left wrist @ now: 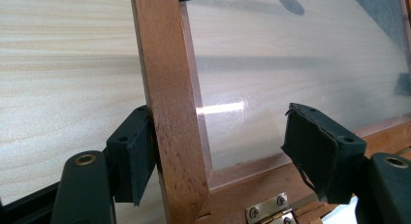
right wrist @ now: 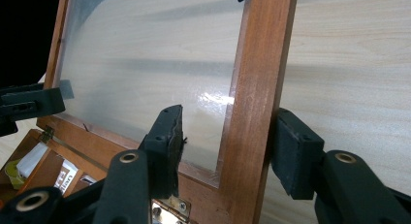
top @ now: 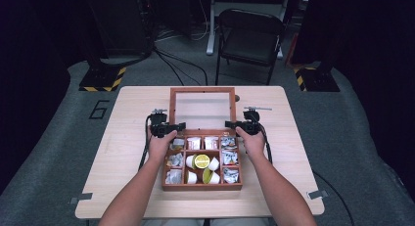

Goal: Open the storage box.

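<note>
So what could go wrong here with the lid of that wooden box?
1. In the left gripper view the left tool has only one pad near the lid rail, the other well clear, so that side looks unsupported and the lid could twist on its hinge.
2. The right tool straddles its rail with the inner pad by the clear pane; squeezing may scuff it.
3. If it drops, the lid may slam onto the cups.

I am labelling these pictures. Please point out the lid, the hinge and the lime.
lid (left wrist: 169,112), left gripper view, on its wooden side rail.
hinge (right wrist: 167,209), right gripper view, on its metal plate.
lime (top: 201,161), high view, on its cut face.
</note>
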### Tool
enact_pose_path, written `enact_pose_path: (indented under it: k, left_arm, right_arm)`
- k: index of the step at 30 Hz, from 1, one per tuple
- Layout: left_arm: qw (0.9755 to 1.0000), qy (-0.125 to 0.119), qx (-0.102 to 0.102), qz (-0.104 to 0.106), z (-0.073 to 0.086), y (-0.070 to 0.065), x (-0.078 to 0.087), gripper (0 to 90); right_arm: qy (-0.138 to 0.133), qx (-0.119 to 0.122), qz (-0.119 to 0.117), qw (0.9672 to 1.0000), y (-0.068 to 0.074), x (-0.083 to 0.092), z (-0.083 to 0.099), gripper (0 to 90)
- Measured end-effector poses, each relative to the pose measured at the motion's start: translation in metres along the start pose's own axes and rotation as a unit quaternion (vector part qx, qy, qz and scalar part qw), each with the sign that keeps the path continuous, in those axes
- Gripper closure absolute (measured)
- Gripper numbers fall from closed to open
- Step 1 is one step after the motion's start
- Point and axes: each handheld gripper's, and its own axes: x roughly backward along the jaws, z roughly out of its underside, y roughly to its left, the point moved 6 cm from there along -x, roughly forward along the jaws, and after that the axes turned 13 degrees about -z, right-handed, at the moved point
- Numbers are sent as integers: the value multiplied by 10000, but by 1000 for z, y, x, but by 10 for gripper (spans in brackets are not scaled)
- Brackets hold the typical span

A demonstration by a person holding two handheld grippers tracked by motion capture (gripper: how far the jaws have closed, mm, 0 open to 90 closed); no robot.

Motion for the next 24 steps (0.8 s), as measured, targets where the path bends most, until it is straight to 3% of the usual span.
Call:
enact_pose_path:
  k: [10, 15, 24]
  left_arm:
    - [10000, 54, -5, -18, 1, 1, -3, 280]
    - [9997, 235, -19, -10, 1, 2, -5, 272]
    - [9987, 471, 137, 132, 1, 5, -9, 273]
  right_arm:
    - [39, -114, -50, 9999, -4, -1, 1, 501]
    - [73, -245, -63, 9997, -6, -2, 3, 500]
    - [158, -459, -107, 9988, -10, -2, 6, 498]
